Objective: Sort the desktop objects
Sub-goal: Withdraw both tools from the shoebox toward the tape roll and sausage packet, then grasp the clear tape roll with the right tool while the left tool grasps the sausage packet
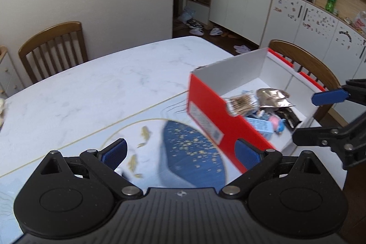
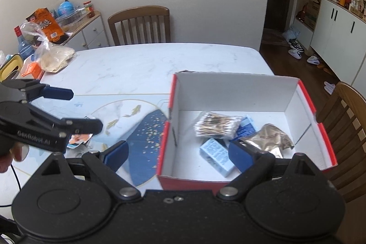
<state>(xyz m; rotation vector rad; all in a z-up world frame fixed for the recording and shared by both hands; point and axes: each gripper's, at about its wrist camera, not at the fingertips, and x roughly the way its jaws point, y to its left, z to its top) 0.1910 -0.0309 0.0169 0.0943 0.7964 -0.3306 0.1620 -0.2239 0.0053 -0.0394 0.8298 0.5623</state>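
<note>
Both the left gripper (image 1: 180, 152) and right gripper (image 2: 178, 151) stood apart, empty. The crumpled packet (image 2: 79, 138), at nine o'clock from the box (image 2: 164, 145), looked light and soft; pinch an edge.

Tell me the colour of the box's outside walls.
Red outside, white inside; the box shows it best in the left wrist view.

A red box (image 2: 231, 120) with a white inside stands open on the worktop's right side. In it lie a clear pack of cotton swabs (image 2: 217, 125), a crumpled gold foil packet (image 2: 270, 138), a light blue carton (image 2: 217, 156) and a darker blue packet (image 2: 246, 128). A torn orange-and-white wrapper (image 2: 79, 140) lies on the patterned mat, left of the box
</note>
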